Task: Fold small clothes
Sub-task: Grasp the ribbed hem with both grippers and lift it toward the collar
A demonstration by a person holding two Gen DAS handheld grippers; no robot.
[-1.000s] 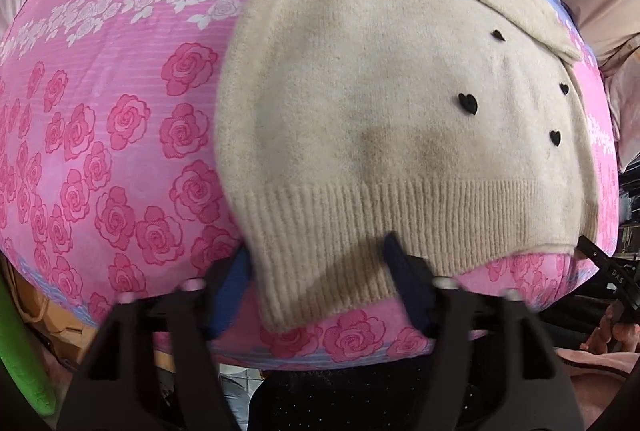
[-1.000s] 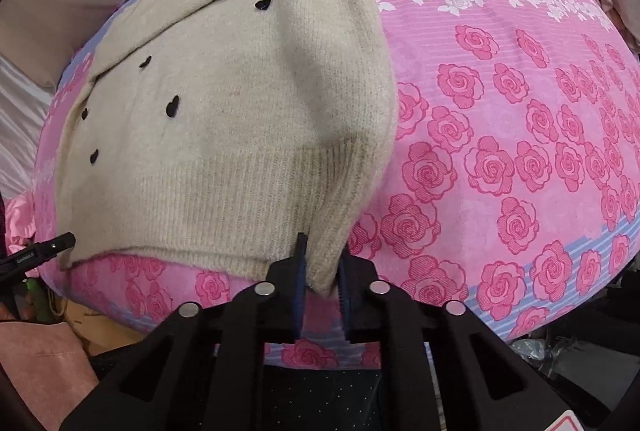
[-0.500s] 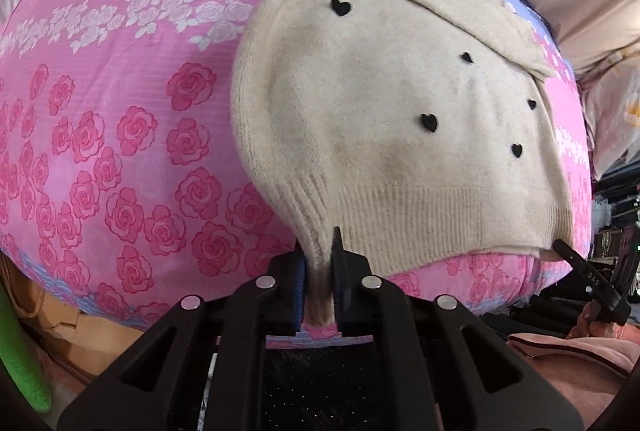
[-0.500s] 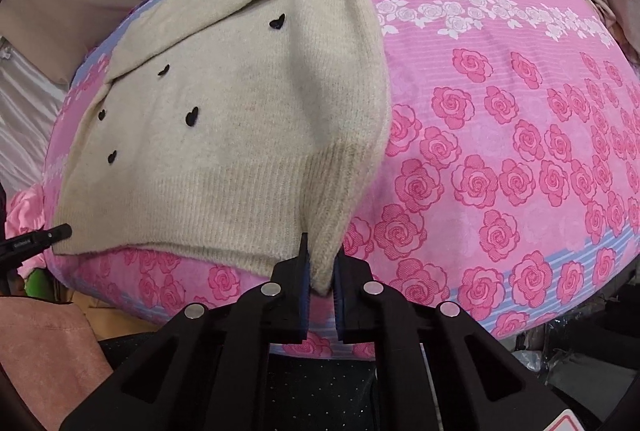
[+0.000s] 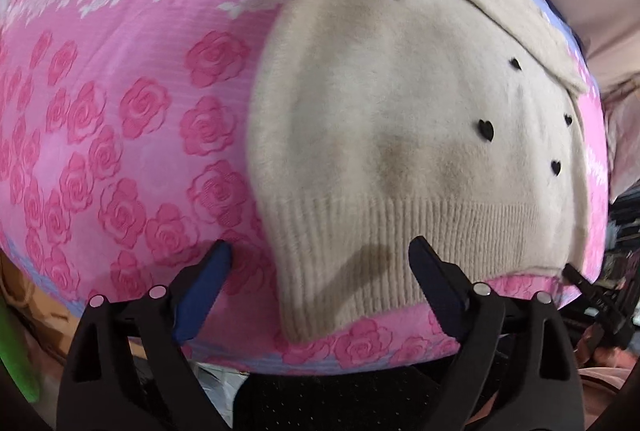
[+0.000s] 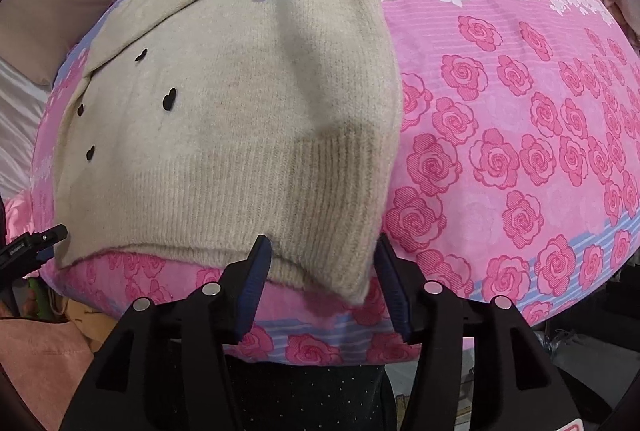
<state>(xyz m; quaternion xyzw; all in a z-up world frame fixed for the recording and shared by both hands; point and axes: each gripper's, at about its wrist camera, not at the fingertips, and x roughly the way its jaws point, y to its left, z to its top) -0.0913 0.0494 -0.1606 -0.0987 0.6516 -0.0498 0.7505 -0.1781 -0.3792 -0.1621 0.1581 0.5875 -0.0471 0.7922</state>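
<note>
- Left wrist view: we hold the left gripper (image 5: 320,255) with jaws spread wide, gripping nothing. The sweater (image 5: 420,135) lies flat on the bedspread (image 5: 120,111), directly ahead. Its ribbed hem runs crosswise, and its near-left corner sits between the fingers.
- Right wrist view: we hold the right gripper (image 6: 322,251) with jaws apart, straddling the hem's near-right corner. The sweater's length runs away from us. Each gripper is nearest its own corner.
</note>
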